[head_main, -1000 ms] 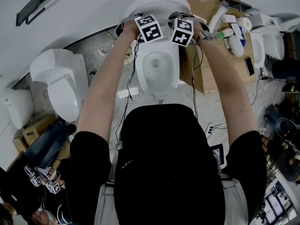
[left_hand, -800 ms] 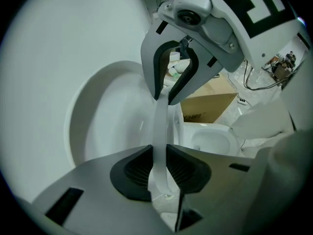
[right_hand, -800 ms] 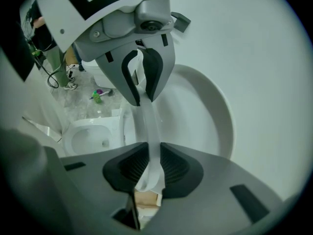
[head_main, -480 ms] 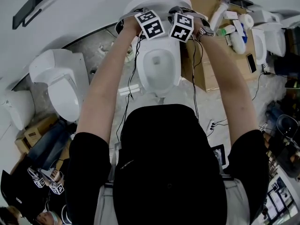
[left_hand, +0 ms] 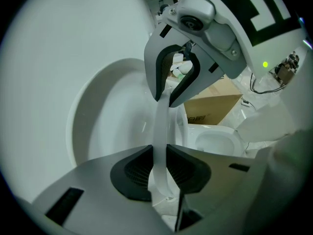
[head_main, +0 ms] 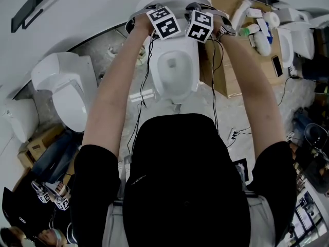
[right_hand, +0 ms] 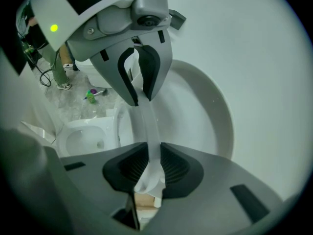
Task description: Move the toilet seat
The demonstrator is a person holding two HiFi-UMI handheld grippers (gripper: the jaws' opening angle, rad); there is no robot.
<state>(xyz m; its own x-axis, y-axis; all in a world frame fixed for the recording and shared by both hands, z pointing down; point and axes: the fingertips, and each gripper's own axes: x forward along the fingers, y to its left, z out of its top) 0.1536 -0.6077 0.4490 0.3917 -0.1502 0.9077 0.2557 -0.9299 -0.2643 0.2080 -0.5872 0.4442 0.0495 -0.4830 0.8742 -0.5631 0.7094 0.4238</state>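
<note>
White wall (head_main: pixel 77 14) behind; toilet seat rim (left_hand: pixel 160 124) in left tongs (left_hand: pixel 159 156), right tongs (right_hand: pixel 152 156).

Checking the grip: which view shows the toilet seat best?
The left gripper view: the seat runs edge-on through the left claw and right claw, both shut on it. The right gripper view nearly matches. The head view's cubes hide most of it.

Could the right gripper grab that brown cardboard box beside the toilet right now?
Probably not yet: the right gripper is clamped on the edge of the white plastic toilet seat. The brown cardboard box lies close, nothing visibly between.
</note>
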